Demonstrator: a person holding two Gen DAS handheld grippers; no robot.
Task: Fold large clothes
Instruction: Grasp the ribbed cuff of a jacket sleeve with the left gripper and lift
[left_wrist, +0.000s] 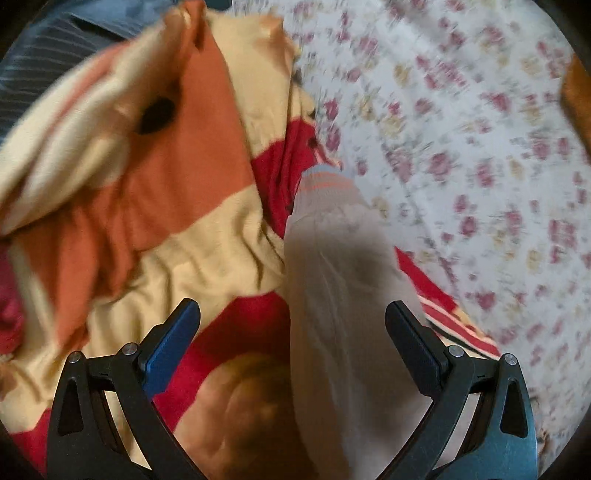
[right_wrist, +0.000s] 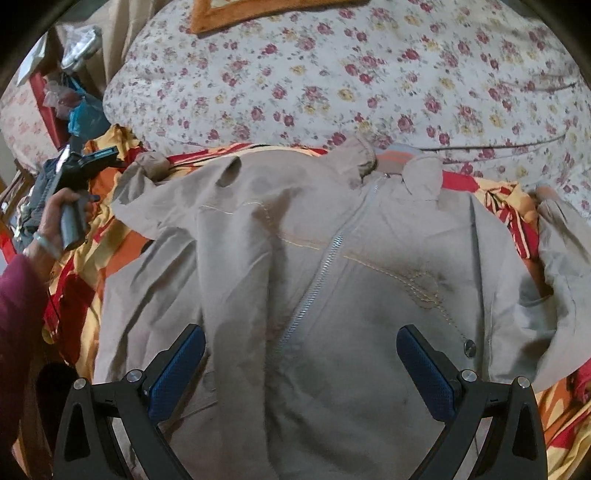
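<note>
Beige zip jacket (right_wrist: 332, 277) spread flat beneath both grippers, right (right_wrist: 301, 363) and left (left_wrist: 291, 339), jaws apart, empty.

The right wrist camera looks forward and down between its spread fingers, close over the beige zip jacket (right_wrist: 332, 277) laid flat, with the floral bedsheet (right_wrist: 369, 74) beyond. The left wrist camera, blurred, looks down from the jacket's side along a sleeve (left_wrist: 332, 277). Both views share the jacket, the red and yellow blanket (left_wrist: 207, 236) and the sheet.
</note>
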